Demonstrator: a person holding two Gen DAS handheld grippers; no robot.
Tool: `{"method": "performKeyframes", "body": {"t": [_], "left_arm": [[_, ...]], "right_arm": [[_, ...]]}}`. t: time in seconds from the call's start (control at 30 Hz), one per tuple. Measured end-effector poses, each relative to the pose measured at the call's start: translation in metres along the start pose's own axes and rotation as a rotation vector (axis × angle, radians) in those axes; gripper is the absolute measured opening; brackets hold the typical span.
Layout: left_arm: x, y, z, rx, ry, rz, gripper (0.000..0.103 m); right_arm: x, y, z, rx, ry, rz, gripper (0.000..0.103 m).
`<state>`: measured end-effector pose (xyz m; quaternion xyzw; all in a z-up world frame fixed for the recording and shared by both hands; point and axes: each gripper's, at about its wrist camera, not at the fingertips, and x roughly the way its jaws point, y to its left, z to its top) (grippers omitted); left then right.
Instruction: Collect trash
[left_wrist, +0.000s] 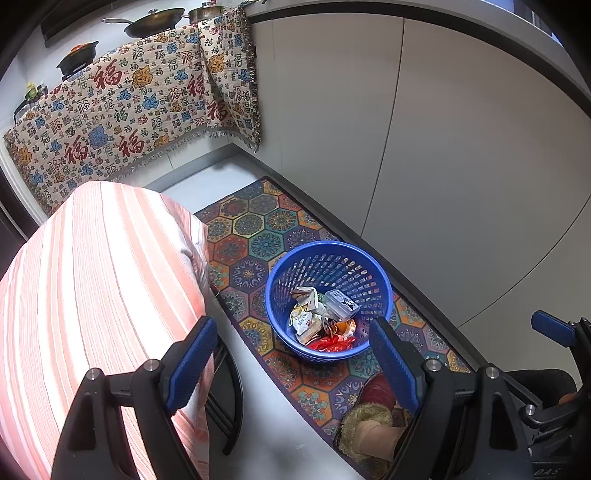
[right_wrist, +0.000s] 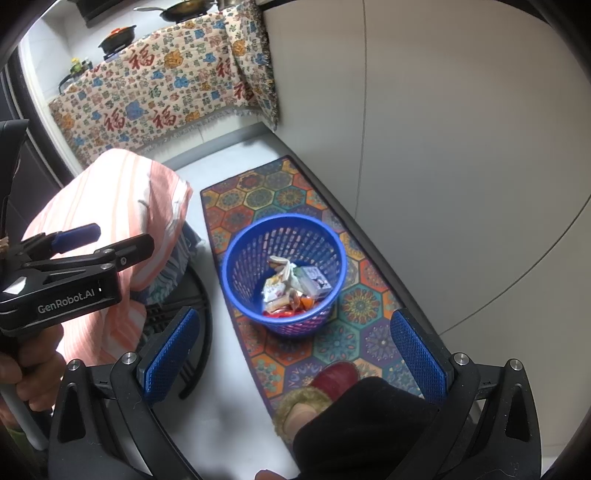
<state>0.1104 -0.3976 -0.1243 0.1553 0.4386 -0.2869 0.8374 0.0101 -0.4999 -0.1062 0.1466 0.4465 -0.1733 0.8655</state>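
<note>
A blue perforated plastic basket (left_wrist: 332, 264) (right_wrist: 258, 254) stands upright on the patterned rug. It holds the trash (left_wrist: 319, 314) (right_wrist: 291, 286): crumpled wrappers, a small box and a red wrapper at the bottom. My left gripper (left_wrist: 291, 363) hovers above the basket's near side, open, with nothing between its blue pads. In its own view my right gripper (right_wrist: 295, 350) also hangs short of the basket, open and empty. One of the left gripper's fingers (right_wrist: 77, 234) shows at the left edge of the right wrist view.
A pink striped cloth (left_wrist: 99, 277) covers a raised surface to the left, with a black metal frame (right_wrist: 195, 332) beneath. A hexagon-patterned rug (left_wrist: 258, 229) runs along grey cabinet fronts (left_wrist: 461, 166). A foot in a red slipper (right_wrist: 336, 376) stands near the basket. A patterned cloth (left_wrist: 129, 110) drapes the far counter.
</note>
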Motion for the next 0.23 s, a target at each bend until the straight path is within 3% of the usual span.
{"method": "performKeyframes", "body": {"t": [0.23], "left_arm": [[-0.0043, 0.0016, -0.0013, -0.008, -0.029, 0.016, 0.086]], "right_arm": [[0.0015, -0.0037, -0.0003, 0.007, 0.007, -0.003, 0.103]]}}
